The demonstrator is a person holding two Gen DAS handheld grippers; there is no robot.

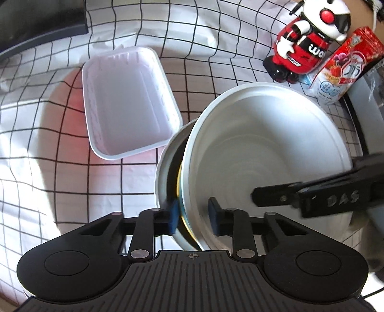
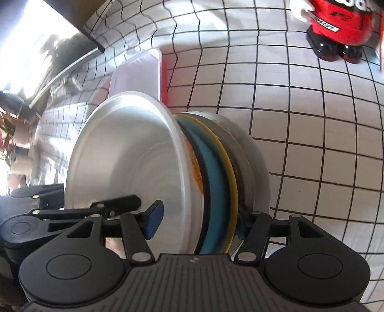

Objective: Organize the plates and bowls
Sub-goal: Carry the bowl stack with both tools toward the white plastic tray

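Dishes stand on edge in the left wrist view: a white bowl (image 1: pixel 264 153) nested with a blue plate (image 1: pixel 183 216), pinched at the rim by the left gripper (image 1: pixel 195 217), white tray (image 1: pixel 127 103) at ten o'clock. In the right wrist view the right gripper (image 2: pixel 199 222) clamps the whole stack, yellow-edged blue plate (image 2: pixel 216 187) included, with a red toy (image 2: pixel 340 24) at one o'clock on the checked cloth (image 2: pixel 312 120).

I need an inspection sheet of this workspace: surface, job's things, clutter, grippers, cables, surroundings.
Surface: white tablecloth with black grid lines, wrinkled.
Job's things: white bowl tilted on edge against a blue plate with yellow rim and a grey dish; empty white rectangular tray lying beside them.
Clutter: red toy figure; snack packet.
Grippers: left gripper straddles the bowl rim; right gripper straddles the whole stack.
Cables: nothing seen.
Surroundings: dark panel at the table's edge.
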